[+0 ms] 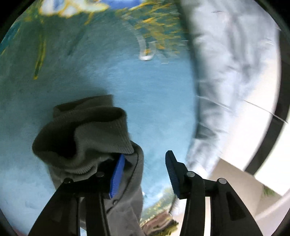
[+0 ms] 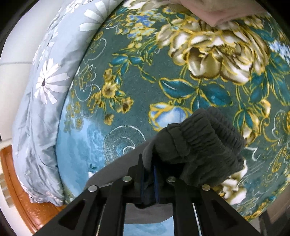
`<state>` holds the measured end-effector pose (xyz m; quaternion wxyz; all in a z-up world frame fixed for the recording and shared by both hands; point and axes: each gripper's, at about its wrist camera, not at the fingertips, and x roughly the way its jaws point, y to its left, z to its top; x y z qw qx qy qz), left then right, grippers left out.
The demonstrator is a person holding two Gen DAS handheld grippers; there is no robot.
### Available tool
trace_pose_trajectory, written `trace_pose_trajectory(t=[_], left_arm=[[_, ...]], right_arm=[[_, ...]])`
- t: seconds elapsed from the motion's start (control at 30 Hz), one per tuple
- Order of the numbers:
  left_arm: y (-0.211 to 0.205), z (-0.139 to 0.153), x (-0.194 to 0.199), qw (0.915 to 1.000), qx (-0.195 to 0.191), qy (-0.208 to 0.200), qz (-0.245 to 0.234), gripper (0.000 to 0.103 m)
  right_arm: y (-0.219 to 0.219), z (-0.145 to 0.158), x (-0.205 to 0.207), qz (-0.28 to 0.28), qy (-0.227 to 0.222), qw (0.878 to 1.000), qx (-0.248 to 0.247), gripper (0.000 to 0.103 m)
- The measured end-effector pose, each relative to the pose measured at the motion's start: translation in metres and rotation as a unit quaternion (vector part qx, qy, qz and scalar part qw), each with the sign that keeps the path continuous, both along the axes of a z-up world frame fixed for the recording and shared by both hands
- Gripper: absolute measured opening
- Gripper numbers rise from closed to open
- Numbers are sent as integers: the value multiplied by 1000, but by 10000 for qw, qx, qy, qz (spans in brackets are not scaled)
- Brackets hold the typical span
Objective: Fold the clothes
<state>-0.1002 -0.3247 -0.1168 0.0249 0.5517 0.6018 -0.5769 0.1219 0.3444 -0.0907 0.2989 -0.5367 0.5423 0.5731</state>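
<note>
A floral blanket fills both views, teal and blue with big gold-edged blooms, and it's the surface everything lies on. Along its left side in the right wrist view runs a pale blue quilt printed with white daisies, bunched at the edge; the same quilt sits blurred on the right of the left wrist view. Far off, top right, a pink cloth rests on the blanket.

Now the garment: a grey knit piece, its ribbed cuff folded open, draped over the left-hand finger of the left gripper. Those fingers stand well apart, the right-hand pad bare over blue blanket, nothing pinched between them.

Over to the right gripper: fingers nearly together, clamped on the grey fabric, with a dark ribbed band bunched just beyond the tips and lying on the blanket.

No containers show in either view.
</note>
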Motion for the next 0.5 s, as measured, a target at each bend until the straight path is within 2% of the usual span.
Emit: trace_pose_trajectory(t=[0.03,0.07,0.1,0.17,0.2,0.33,0.43,0.5], left_arm=[[-5,8,9,9998,-100,148,-74,52],[-11,15,19,9993,-200,297,-147,52],[-16,22,28,9984,-338,403,-216,52],[-26,26,49,9959,-737,416,-320,53],[-36,25,57,9953,-810,404,-334,53],[-42,13,64,9959,-829,296,-205,54],[-35,1,63,9926,-1119,144,-451,54],[-29,-14,63,9917,-1142,13,-595,54]], right_arm=[[-1,1,-2,84,0,9999,58,15],[-1,4,-4,139,53,9998,164,23],[-2,8,-6,194,105,9994,269,40],[-2,18,-8,242,236,9979,555,62],[-3,23,-9,239,224,9970,695,66],[-7,42,-11,205,203,9956,895,66],[-18,59,-13,276,296,9948,938,67],[-30,67,-13,366,306,9948,899,67]])
